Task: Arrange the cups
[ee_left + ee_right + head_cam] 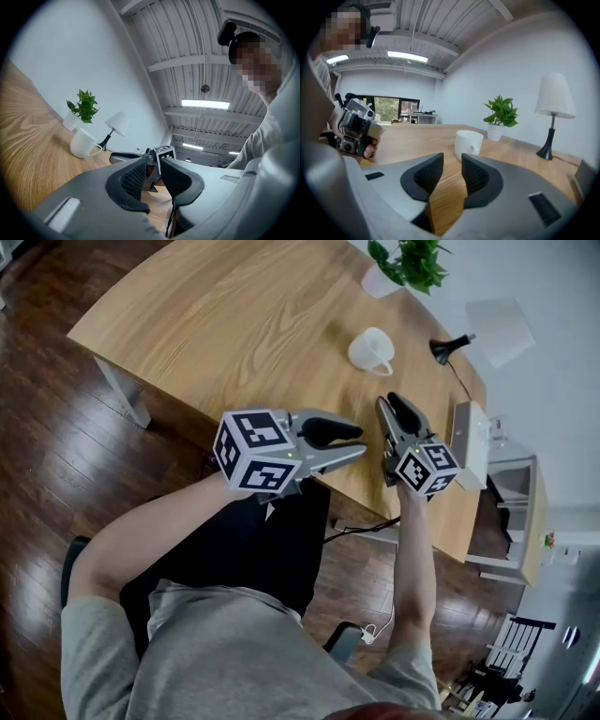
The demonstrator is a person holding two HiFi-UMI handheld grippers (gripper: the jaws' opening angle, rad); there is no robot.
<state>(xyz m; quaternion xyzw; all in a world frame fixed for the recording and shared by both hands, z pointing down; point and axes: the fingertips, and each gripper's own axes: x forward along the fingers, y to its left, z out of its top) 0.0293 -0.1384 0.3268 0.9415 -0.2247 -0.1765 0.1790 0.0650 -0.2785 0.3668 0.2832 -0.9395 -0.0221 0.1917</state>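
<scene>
You've got one white ceramic mug [371, 351] standing upright on the light wooden table [234, 324], in the upper right of the head view. Its handle is turned toward your right tool [389, 399], and from above its inside shows plain white. That right tool points at the mug from lower in the frame, near it but apart. Its jaws stand a narrow gap apart, with only table grain showing between them. Your left tool [362, 441] sits at centre frame by the table's near edge, aimed across at the right one. Its jaws are also narrowly parted and grip nothing. Past the mug, at the top edge, a small white pot [380, 282] holds a leafy green plant [412, 261]. A white-shaded lamp on a black stem [487, 332] is off to the right of the mug.
</scene>
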